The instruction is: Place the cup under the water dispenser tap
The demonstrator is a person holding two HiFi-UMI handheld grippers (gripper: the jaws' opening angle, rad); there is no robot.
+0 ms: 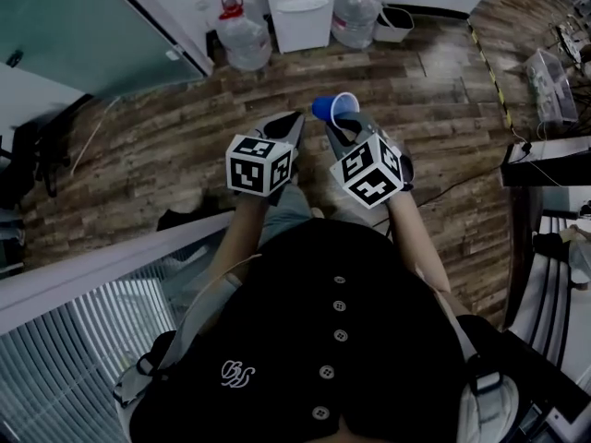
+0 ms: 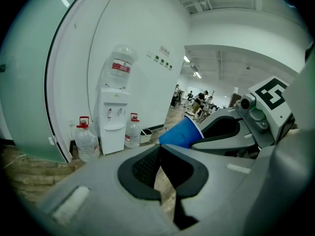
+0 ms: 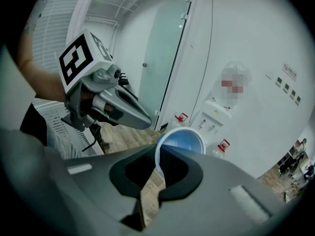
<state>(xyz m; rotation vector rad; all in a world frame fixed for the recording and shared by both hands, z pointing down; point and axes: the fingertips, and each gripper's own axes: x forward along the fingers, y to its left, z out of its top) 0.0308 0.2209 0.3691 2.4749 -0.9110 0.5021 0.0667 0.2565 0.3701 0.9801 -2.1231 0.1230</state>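
Right tongs (image 3: 160,155) are clamped on the rim of the blue cup (image 3: 183,140). Left tongs (image 2: 160,146) are closed tip to tip with nothing gripped, and are held just beside the right ones. Cup is carried tilted in the air, at upper centre of the head view, over the wood floor (image 1: 166,146). Dispenser (image 1: 300,12) is seen at top centre of that view, well apart from the cup, flanked by two bottles (image 1: 242,37).

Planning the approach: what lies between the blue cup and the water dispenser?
In the head view, only bare wooden floor separates the blue cup, in the right gripper, from the water dispenser.
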